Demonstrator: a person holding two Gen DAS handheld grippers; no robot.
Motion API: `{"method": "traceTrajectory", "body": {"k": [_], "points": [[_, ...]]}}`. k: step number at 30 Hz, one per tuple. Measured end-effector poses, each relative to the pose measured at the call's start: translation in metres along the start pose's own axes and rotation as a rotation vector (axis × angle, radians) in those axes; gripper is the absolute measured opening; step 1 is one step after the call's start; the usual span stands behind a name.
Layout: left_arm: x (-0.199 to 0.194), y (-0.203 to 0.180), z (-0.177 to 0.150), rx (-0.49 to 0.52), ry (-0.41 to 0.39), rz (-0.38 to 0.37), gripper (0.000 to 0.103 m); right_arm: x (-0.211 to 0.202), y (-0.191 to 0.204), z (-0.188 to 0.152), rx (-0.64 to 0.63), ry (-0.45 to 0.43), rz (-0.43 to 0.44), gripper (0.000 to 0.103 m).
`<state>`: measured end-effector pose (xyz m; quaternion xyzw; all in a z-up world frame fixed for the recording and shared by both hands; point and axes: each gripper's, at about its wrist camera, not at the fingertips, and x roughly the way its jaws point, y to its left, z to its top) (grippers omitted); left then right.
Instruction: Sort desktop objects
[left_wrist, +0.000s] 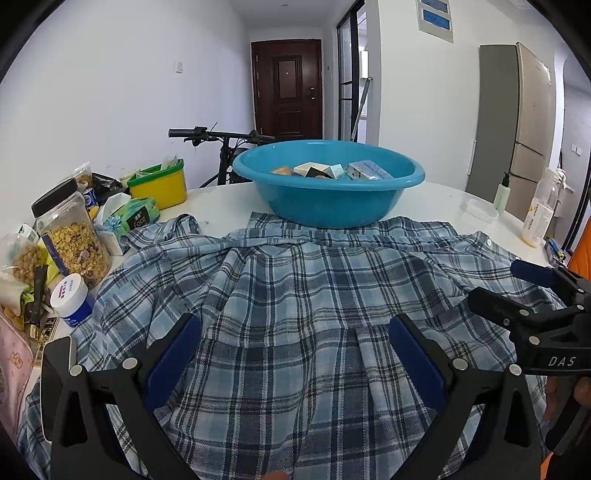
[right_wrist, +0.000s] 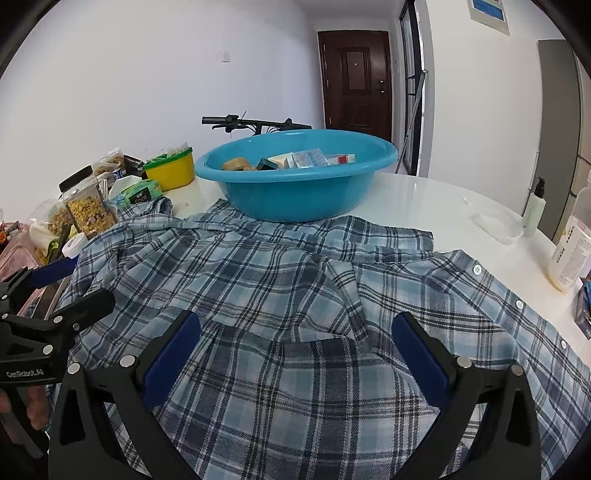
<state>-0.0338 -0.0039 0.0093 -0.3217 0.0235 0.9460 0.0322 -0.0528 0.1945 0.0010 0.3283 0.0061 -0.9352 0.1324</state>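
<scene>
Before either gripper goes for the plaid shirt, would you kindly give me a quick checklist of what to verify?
1. Left gripper open, nothing between its blue pads: ok.
2. Right gripper open and empty: ok.
3. Blue-and-white plaid cotton shirt spread under both grippers: ok.
4. Shirt free to lift: not ok; the round blue plastic basin sits on its far edge.
5. Left side clear: not ok; the clear plastic cereal jar with black lid and white round tub with blue label stand beside the shirt.
6. Anything hidden under the shirt: cannot tell.
</scene>
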Motion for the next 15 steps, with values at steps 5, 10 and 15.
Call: {"method": "traceTrajectory", "body": {"k": [5, 10, 15], "points": [[0.0007, 0.0004, -0.0002, -0.008, 0.002, -0.006, 0.103, 0.0019, -0.0005, -0.0011, 0.003, 0.005, 0.002, 0.103], [0.0010, 0.0002, -0.0011, -0.006, -0.001, -0.010, 0.103, 0.0034, 0.0010, -0.0031, 0.000, 0.012, 0.005, 0.103], [0.0039, 0.0019, -0.0023, -0.015, 0.008, -0.016, 0.103, 0.0051, 0.0021, -0.0042, 0.000, 0.017, 0.003, 0.103]]}}
